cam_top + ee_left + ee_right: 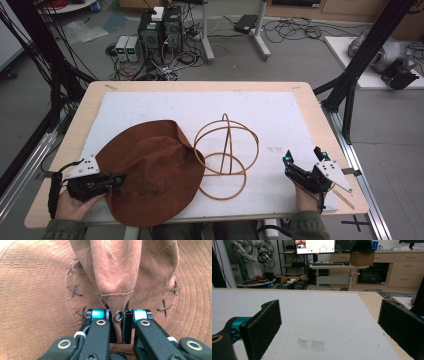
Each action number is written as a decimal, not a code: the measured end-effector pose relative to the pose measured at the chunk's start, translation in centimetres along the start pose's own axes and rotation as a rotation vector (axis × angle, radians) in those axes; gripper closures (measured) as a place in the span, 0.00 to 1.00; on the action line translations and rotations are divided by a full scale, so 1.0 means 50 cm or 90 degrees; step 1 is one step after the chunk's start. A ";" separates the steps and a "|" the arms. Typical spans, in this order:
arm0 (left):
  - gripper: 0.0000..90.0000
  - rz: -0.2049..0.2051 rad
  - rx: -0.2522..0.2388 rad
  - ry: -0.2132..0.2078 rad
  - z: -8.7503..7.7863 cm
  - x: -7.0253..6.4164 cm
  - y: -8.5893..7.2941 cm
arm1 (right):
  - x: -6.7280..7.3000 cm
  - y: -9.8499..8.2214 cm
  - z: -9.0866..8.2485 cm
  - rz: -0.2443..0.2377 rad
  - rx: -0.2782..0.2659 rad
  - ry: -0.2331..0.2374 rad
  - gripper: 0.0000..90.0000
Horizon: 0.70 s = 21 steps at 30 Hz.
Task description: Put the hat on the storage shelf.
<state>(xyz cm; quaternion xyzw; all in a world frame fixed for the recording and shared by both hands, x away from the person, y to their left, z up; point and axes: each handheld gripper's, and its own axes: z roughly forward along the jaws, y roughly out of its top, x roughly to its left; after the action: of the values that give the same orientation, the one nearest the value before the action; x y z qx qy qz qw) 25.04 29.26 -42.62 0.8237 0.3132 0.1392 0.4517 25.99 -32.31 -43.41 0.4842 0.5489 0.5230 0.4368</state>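
My left claw is clamped nearly closed on a pinched fold of the brown hat, right at the brass eyelet. Gripping there probably gives a firm handle on floppy suede. The hat lies flat at the front left of the white mat, its brim overlapping the base ring of the wire stand just beside it, likely the place it's meant to go. My right claw sits wide open and empty at the front right, jaws clear of everything, free to steady the stand.
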 end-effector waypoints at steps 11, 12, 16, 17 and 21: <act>0.98 -0.013 -0.052 -0.012 -0.027 -0.001 0.002 | -0.002 -0.001 0.001 0.002 0.003 -0.001 0.05; 0.98 -0.018 -0.064 -0.017 -0.033 0.001 0.001 | -0.002 -0.001 0.001 0.002 0.003 -0.001 0.05; 0.98 -0.029 -0.114 -0.027 -0.064 0.005 0.003 | -0.004 -0.001 0.000 0.003 0.003 -0.003 0.05; 0.98 -0.030 -0.129 -0.027 -0.072 0.005 0.004 | -0.004 -0.001 0.000 0.002 0.003 -0.003 0.05; 0.98 -0.023 -0.180 -0.018 -0.110 0.005 0.016 | -0.001 -0.001 0.001 0.001 0.003 -0.001 0.05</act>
<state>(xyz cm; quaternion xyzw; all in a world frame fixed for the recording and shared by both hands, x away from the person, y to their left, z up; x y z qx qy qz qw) 22.74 32.71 -38.93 0.7479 0.2988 0.1624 0.5700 26.03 -32.37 -43.47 0.4859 0.5494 0.5216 0.4359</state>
